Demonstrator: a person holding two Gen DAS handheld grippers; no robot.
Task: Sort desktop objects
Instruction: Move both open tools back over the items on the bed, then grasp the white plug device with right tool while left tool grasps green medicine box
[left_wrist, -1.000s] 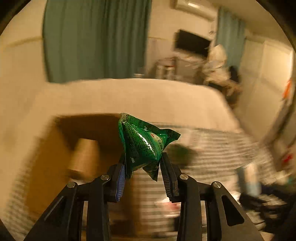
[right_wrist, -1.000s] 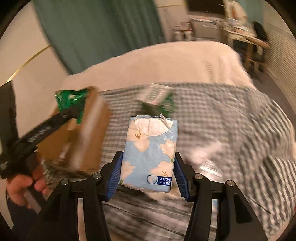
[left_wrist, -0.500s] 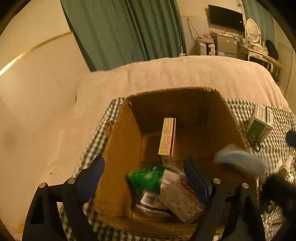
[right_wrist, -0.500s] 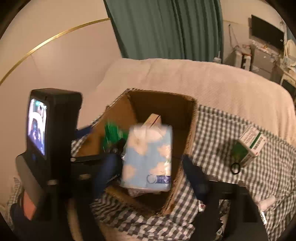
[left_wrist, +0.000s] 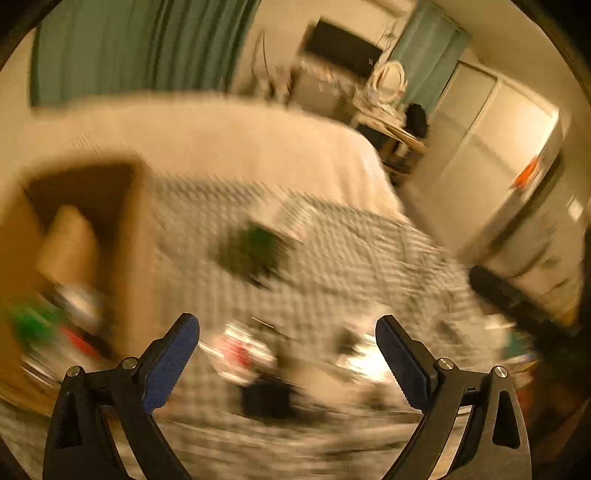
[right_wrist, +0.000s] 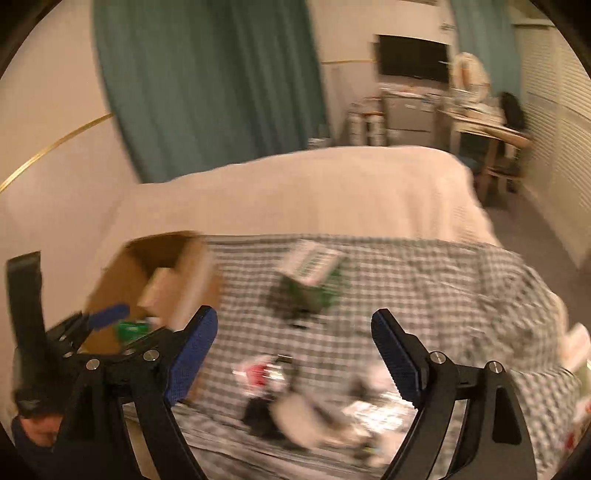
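Observation:
My left gripper (left_wrist: 287, 356) is open and empty above the checked cloth, to the right of the cardboard box (left_wrist: 133, 236). The green snack bag (left_wrist: 27, 325) lies inside the box, blurred. My right gripper (right_wrist: 293, 349) is open and empty over a pile of small items (right_wrist: 314, 402) on the cloth. The box (right_wrist: 192, 277) shows at its left with the green bag (right_wrist: 131, 328) inside. A green and white carton (right_wrist: 314, 273) lies on the cloth beyond. The left gripper (right_wrist: 88, 325) shows in the right wrist view beside the box.
The checked cloth (right_wrist: 443, 288) covers a bed with a cream blanket (right_wrist: 295, 192) behind. Teal curtains (right_wrist: 207, 81), a desk and a chair (right_wrist: 495, 147) stand at the back. Both views are motion-blurred.
The left gripper let the green bag fall into the box and swung right. The right gripper released the blue tissue pack over the box and pulled back; both now stand open.

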